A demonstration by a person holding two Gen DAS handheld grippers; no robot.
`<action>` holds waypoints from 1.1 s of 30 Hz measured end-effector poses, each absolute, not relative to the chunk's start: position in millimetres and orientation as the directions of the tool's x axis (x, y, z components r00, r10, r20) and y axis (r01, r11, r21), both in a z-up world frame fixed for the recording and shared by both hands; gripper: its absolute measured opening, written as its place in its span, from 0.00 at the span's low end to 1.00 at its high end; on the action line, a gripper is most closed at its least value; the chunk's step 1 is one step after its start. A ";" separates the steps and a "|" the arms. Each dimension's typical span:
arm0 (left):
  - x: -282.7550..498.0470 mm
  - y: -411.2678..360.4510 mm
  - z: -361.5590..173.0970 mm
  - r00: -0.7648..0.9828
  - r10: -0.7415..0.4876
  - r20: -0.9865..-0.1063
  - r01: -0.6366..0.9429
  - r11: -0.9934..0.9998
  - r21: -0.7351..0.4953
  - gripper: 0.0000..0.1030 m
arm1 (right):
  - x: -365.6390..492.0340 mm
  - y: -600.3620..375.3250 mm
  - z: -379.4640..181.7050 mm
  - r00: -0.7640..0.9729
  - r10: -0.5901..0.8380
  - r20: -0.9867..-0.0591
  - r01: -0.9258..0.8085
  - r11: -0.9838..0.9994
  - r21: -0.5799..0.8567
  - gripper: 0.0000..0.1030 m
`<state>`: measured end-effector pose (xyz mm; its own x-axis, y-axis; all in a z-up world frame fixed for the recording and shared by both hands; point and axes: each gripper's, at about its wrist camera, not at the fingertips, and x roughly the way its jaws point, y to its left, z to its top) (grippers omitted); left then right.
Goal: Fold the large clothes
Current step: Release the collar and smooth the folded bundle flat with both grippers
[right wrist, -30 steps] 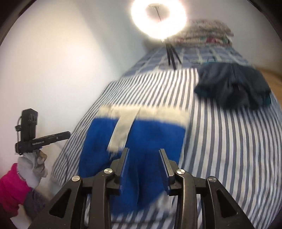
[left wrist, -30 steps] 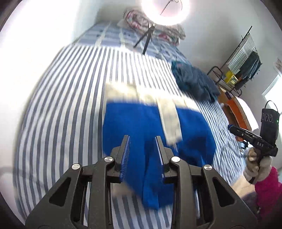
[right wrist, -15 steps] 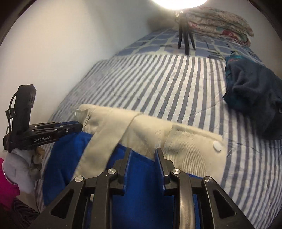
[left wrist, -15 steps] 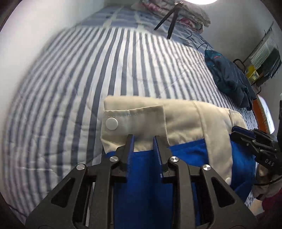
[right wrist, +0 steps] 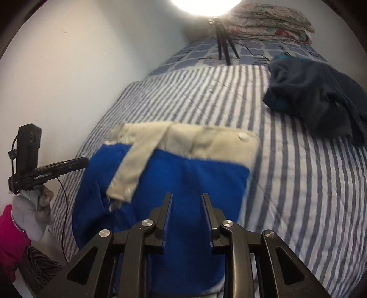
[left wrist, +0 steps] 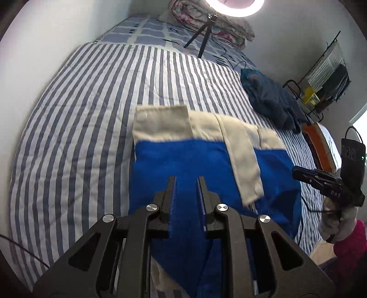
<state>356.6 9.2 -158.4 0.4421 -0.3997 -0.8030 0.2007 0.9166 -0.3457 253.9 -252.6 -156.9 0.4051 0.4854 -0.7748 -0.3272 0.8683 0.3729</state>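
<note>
The garment point(left wrist: 188, 165) point(right wrist: 183, 181) lies flat on the near half of the bed point(left wrist: 91, 103) point(right wrist: 298, 183). Its body is bright blue, with a cream band along the far edge and a cream strap slanting down across the blue. A snap shows at the band's right corner in the right wrist view, and the strap's lower end also carries a small snap. The near edge of the blue cloth runs under both grippers and out of view.

The left gripper point(left wrist: 186, 183) hangs over the blue cloth at its near middle, jaws a narrow way apart with nothing between them; whether the tips touch the cloth cannot be told. The right gripper point(right wrist: 187, 199) is likewise above the blue part, jaws parted a little wider and also holding nothing. Each gripper shows in the other's view at the garment's side edge, held by a gloved hand point(left wrist: 339, 217) point(right wrist: 32, 211) with a pink sleeve.

The bed cover is blue-and-white striped, changing to a blue check pattern toward the head. A dark navy heap of clothes point(left wrist: 273, 103) point(right wrist: 321, 96) sits well apart from the garment, on the bed's right side. At the head stands a tripod point(left wrist: 201, 34) point(right wrist: 224, 45) with a ring light, and behind it a folded floral quilt point(left wrist: 218, 25) point(right wrist: 268, 20). A rack point(left wrist: 325, 75) stands against the wall beyond the bed's right side.
</note>
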 end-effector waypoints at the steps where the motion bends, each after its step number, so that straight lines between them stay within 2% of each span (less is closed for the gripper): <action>1: 353.5 8.9 -162.8 0.438 -0.390 -0.810 0.200 0.921 -0.335 0.18 | 253.5 -255.7 -164.7 0.395 0.488 -0.778 -0.308 0.869 0.389 0.21; 3: 352.9 12.2 -178.6 0.417 -0.377 -0.827 0.169 0.926 -0.337 0.18 | 253.4 -256.4 -179.3 0.378 0.491 -0.785 -0.295 0.868 0.400 0.21; 6: 354.5 12.9 -198.9 0.387 -0.382 -0.839 0.163 0.924 -0.346 0.18 | 249.3 -244.3 -185.6 0.403 0.434 -0.805 -0.339 0.888 0.309 0.20; 8: 349.2 11.1 -193.3 0.402 -0.363 -0.841 0.158 0.932 -0.327 0.18 | 247.2 -241.7 -177.7 0.402 0.420 -0.814 -0.330 0.895 0.300 0.20; 12: 329.3 14.2 -170.8 0.436 -0.383 -0.814 0.159 0.923 -0.349 0.18 | 221.5 -246.6 -147.1 0.434 0.470 -0.769 -0.354 0.873 0.335 0.22; 16: 307.2 24.3 -158.0 0.461 -0.407 -0.789 0.144 0.911 -0.386 0.18 | 188.6 -228.8 -116.2 0.428 0.586 -0.688 -0.482 0.792 0.374 0.21; 20: 294.4 30.1 -151.4 0.472 -0.420 -0.775 0.143 0.904 -0.403 0.18 | 179.6 -199.7 -121.6 0.370 0.620 -0.692 -0.556 0.745 0.369 0.21; 24: 291.9 29.4 -152.3 0.467 -0.426 -0.775 0.139 0.901 -0.411 0.18 | 200.6 -194.0 -148.4 0.366 0.602 -0.710 -0.501 0.770 0.395 0.21; 27: 292.8 29.2 -153.9 0.471 -0.411 -0.780 0.139 0.908 -0.395 0.18 | 223.6 -207.6 -172.4 0.380 0.542 -0.749 -0.381 0.830 0.408 0.21; 30: 295.2 35.5 -157.1 0.470 -0.414 -0.780 0.119 0.905 -0.408 0.18 | 233.2 -238.1 -183.0 0.366 0.565 -0.740 -0.261 0.825 0.501 0.21; 31: 296.2 41.3 -157.9 0.473 -0.418 -0.776 0.104 0.901 -0.422 0.19 | 233.8 -244.4 -180.6 0.372 0.555 -0.744 -0.240 0.832 0.500 0.21; 32: 297.9 48.4 -158.9 0.473 -0.429 -0.770 0.082 0.891 -0.446 0.31 | 231.7 -251.6 -175.1 0.386 0.545 -0.744 -0.232 0.838 0.494 0.26; 33: 299.6 55.5 -160.3 0.473 -0.446 -0.759 0.063 0.877 -0.476 0.47 | 229.2 -256.6 -169.6 0.399 0.545 -0.738 -0.238 0.838 0.491 0.28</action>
